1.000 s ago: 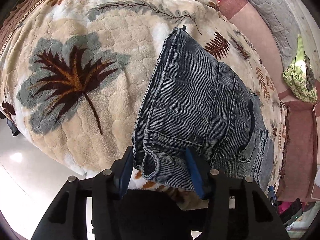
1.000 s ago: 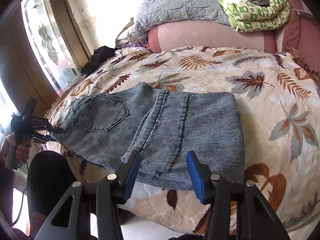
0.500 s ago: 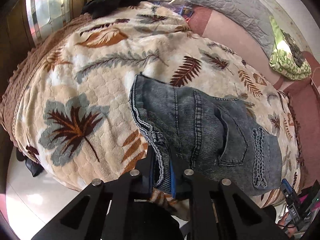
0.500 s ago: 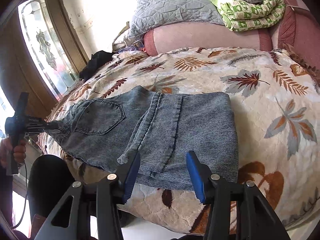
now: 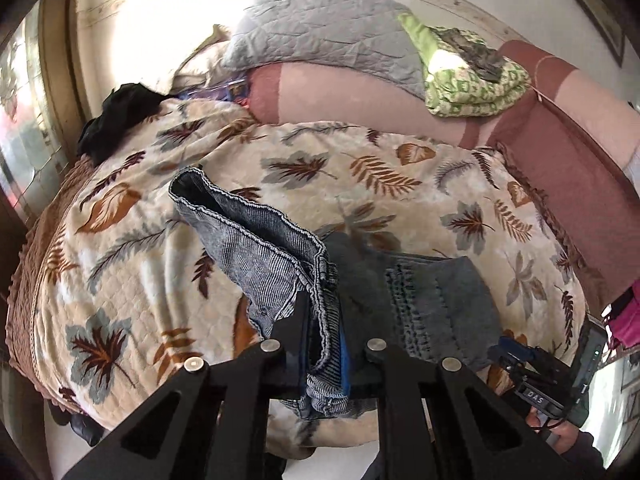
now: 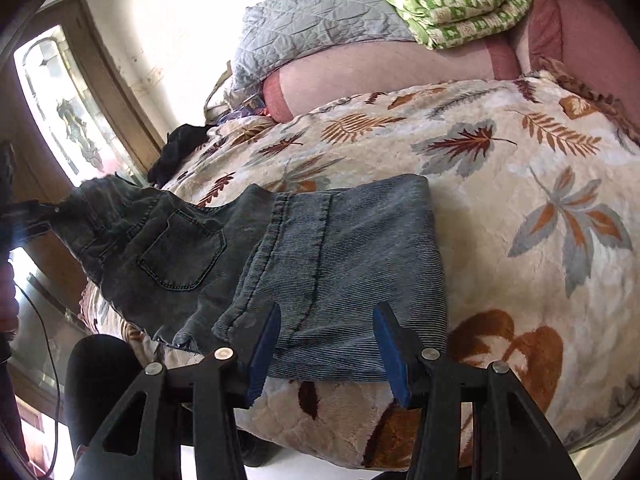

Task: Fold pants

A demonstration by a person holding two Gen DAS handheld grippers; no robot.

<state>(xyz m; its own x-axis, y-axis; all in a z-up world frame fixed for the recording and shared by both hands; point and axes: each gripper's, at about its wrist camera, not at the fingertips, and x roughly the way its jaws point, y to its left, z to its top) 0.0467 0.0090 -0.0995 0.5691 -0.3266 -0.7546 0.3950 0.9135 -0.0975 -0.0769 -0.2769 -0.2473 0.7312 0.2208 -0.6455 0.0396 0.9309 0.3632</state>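
Pants (image 6: 328, 264) lie partly folded on the bed (image 6: 520, 208). Left gripper (image 5: 323, 344), jaws clenched on the waistband, lifts it; right gripper (image 6: 326, 344) hovers released. Final fold remains.

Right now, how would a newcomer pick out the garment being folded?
Find the leaf-print blanket covering the bed. On its near edge lie the jeans, their waistband end pinched in the left gripper. They are ribbed blue-grey denim with a back pocket, unlike the black cloth farther back.
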